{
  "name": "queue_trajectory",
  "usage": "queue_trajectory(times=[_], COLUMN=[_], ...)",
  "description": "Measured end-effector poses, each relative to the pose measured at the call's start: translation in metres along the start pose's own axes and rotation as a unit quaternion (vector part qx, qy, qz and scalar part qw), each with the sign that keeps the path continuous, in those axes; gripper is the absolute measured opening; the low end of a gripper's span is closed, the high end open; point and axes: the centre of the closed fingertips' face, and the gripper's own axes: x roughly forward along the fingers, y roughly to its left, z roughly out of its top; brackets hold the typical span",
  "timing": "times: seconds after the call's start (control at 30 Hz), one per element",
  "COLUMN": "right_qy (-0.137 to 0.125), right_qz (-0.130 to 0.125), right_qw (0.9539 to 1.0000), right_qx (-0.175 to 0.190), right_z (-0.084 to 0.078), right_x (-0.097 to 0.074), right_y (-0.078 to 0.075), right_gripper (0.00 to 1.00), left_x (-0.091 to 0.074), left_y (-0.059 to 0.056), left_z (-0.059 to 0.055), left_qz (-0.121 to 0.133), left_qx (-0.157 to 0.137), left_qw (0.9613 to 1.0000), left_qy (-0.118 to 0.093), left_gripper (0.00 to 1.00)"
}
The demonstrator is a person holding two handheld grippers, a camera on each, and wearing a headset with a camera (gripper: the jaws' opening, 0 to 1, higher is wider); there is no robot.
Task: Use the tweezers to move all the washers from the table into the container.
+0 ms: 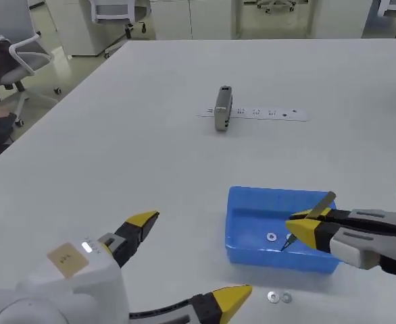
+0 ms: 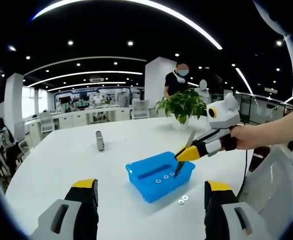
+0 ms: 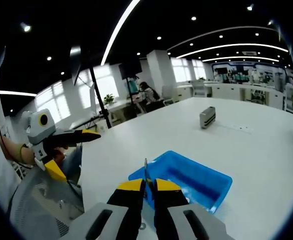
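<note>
Tweezers (image 1: 325, 201), clamped tight in the right gripper (image 1: 301, 227), dip into the container (image 1: 279, 194). Head view reveals two washers (image 1: 273, 297) just outside its near wall. Left gripper (image 1: 194, 256) gapes wide.

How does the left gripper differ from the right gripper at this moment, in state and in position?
The left gripper is open and holds nothing; the right gripper is shut on the tweezers. The left gripper is beside the blue container, over the table; the right gripper points the tweezers into the container. Both have yellow jaw tips.
</note>
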Motion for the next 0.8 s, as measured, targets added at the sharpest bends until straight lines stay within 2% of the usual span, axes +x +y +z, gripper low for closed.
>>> queue_trajectory(times=[0.17, 0.4, 0.63, 0.77, 0.8], right_qy=[-0.002, 0.003, 0.045, 0.09, 0.094], right_qz=[-0.002, 0.011, 0.028, 0.035, 0.034], right_qw=[1.0, 0.9999, 0.9986, 0.9952, 0.9948], right_qx=[0.009, 0.01, -0.001, -0.02, -0.022], right_z=[-0.002, -0.004, -0.025, -0.045, -0.047], right_x=[-0.005, -0.009, -0.007, -0.008, -0.008], right_y=[0.002, 0.011, 0.019, 0.021, 0.021], right_gripper=[0.03, 0.03, 0.03, 0.03, 0.03], left_x=[0.0, -0.001, -0.002, -0.003, -0.004], left_y=[0.0, 0.001, 0.004, 0.007, 0.007], left_z=[0.0, 0.001, 0.003, 0.004, 0.005], left_qz=[0.0, 0.001, 0.007, 0.014, 0.015], left_qx=[0.001, 0.001, -0.002, -0.004, -0.005], left_qw=[1.0, 1.0, 0.9999, 0.9998, 0.9998], left_qy=[-0.001, -0.003, -0.008, -0.013, -0.015], left_gripper=[0.89, 0.89, 0.89, 0.89, 0.89])
